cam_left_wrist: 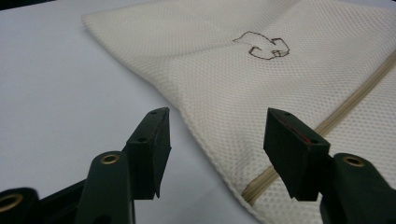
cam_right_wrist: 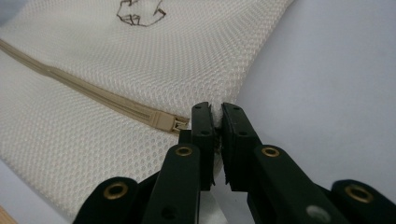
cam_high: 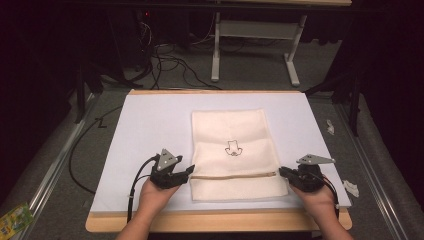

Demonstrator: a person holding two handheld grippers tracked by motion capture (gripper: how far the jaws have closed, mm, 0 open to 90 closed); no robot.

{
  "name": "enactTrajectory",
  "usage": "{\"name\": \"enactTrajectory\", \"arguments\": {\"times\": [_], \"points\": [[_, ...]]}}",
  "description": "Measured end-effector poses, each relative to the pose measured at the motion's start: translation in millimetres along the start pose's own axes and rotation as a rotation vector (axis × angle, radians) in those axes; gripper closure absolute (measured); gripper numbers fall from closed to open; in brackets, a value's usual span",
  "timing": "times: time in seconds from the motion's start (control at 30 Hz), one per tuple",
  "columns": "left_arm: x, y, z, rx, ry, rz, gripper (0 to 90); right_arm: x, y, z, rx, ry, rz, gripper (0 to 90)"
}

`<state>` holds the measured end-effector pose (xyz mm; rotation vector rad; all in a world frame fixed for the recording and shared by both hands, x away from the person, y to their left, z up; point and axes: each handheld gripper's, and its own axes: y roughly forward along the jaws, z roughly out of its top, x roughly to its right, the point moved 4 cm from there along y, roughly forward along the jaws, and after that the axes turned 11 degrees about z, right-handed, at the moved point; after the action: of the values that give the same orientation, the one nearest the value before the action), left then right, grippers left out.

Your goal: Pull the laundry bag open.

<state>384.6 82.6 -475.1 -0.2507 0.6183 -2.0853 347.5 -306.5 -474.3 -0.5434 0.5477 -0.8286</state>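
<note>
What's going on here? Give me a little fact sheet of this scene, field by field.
Item: cream mesh bag with a zipper, lying flat
Surface: white board on a wooden table
Left gripper: open, astride the bag's edge near the zipper's end
Right gripper: shut on the bag's edge beside the zipper pull
Marking: small outline drawing on the bag

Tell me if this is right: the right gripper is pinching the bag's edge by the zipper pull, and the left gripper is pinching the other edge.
Not quite. The left gripper is open: in the left gripper view its jaws stand apart, pressing on nothing, with the bag edge between them. The right gripper is indeed shut on the bag's edge beside the zipper pull, as the right gripper view shows.
</note>
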Motion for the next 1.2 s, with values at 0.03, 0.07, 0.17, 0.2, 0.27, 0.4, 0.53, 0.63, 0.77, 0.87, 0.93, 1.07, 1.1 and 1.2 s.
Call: {"name": "enactTrajectory", "arguments": {"times": [0.03, 0.07, 0.17, 0.2, 0.27, 0.4, 0.53, 0.63, 0.77, 0.87, 0.93, 1.07, 1.1, 1.2], "points": [[0.0, 0.0, 0.0, 0.000, 0.000, 0.000, 42.0, 0.0, 0.0, 0.0, 0.000, 0.000, 0.000, 85.8], [3.7, -0.3, 1.2, -0.001, 0.014, -0.002, 42.0, -1.7, -2.8, 1.9, 0.013, -0.003, 0.006, 85.9], [17.1, 0.8, 4.4, -0.011, 0.034, -0.033, 40.1, -2.4, -5.3, 3.5, 0.024, -0.008, 0.013, 85.8], [23.5, 2.4, 5.7, -0.022, 0.035, -0.051, 38.3, -2.8, -6.3, 4.1, 0.031, -0.005, 0.027, 85.9], [32.4, 4.0, 7.5, -0.030, 0.040, -0.073, 36.2, -2.9, -7.5, 4.7, 0.034, -0.001, 0.036, 85.8], [59.2, 7.4, 16.2, -0.017, 0.029, -0.159, 39.0, -2.6, -7.6, 5.4, 0.035, -0.011, 0.037, 85.8], [76.4, 10.6, 22.4, -0.006, 0.024, -0.214, 40.5, -2.7, -8.3, 5.5, 0.040, -0.021, 0.048, 85.8], [94.6, 17.1, 27.4, 0.009, 0.047, -0.238, 42.9, -2.4, -9.0, 5.8, 0.053, -0.012, 0.056, 85.8], [113.7, 31.1, 30.3, -0.009, 0.071, -0.256, 44.3, -3.1, -9.5, 6.6, 0.060, -0.018, 0.055, 85.8], [126.4, 43.8, 33.6, -0.021, 0.061, -0.289, 46.5, -5.9, -12.2, 8.1, 0.073, -0.018, 0.069, 85.7], [138.0, 53.6, 37.9, -0.025, 0.051, -0.310, 47.9, -7.1, -12.5, 8.4, 0.076, -0.018, 0.070, 85.7], [147.8, 61.3, 41.6, -0.042, 0.045, -0.325, 52.0, -7.7, -12.3, 9.1, 0.081, -0.028, 0.073, 85.7], [155.2, 66.8, 44.0, -0.059, 0.033, -0.351, 56.3, -7.6, -12.1, 9.6, 0.082, -0.032, 0.075, 85.7], [163.6, 72.5, 47.6, -0.071, 0.048, -0.354, 59.4, -8.0, -12.0, 9.7, 0.085, -0.031, 0.079, 85.7]]}}
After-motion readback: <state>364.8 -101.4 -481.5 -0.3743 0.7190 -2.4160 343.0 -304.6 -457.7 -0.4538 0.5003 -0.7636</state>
